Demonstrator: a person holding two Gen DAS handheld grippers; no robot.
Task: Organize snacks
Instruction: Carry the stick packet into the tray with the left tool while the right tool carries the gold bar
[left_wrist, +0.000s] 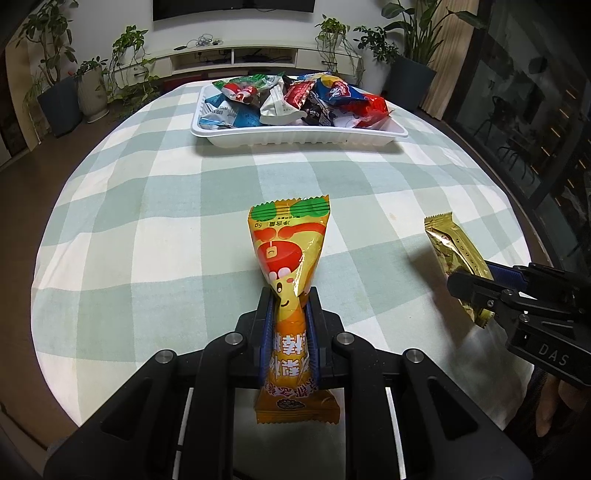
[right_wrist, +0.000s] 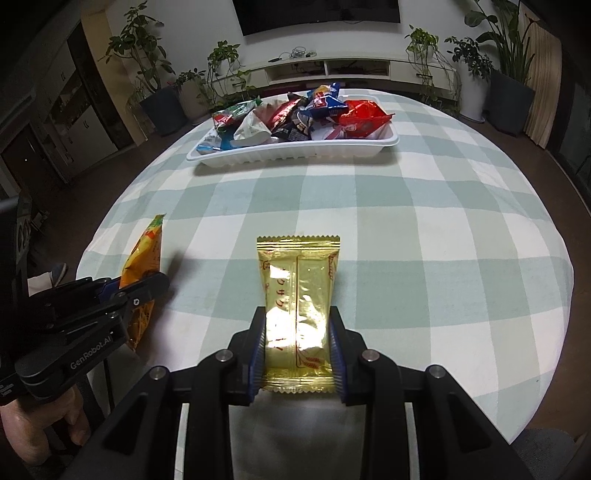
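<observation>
Potted plants and a low white shelf ring the room beyond the round table (left_wrist: 166, 192), which wears a green-and-white checked cloth. At its far side sits a white tray (left_wrist: 295, 137) already heaped with snack packets, which I take to be where these two are bound.

My left gripper (left_wrist: 290, 295) is pinched tight on an orange packet (left_wrist: 288, 251), squeezing its middle so hard that the wrapper flares out above the jaws like a fan (a cartoon face, red and green print, a crimped top edge). It hangs just over the near cloth, well apart from the tray.

My right gripper (right_wrist: 297, 317) holds a gold foil packet (right_wrist: 297, 288) by its long sides, jaws standing at a narrow gap set by the packet's width. The foil is flat, glossy and catches a bright glare, with a zigzag seal at each end.

Gripping each across the waist keeps the ends free to drop in cleanly, I'd judge
</observation>
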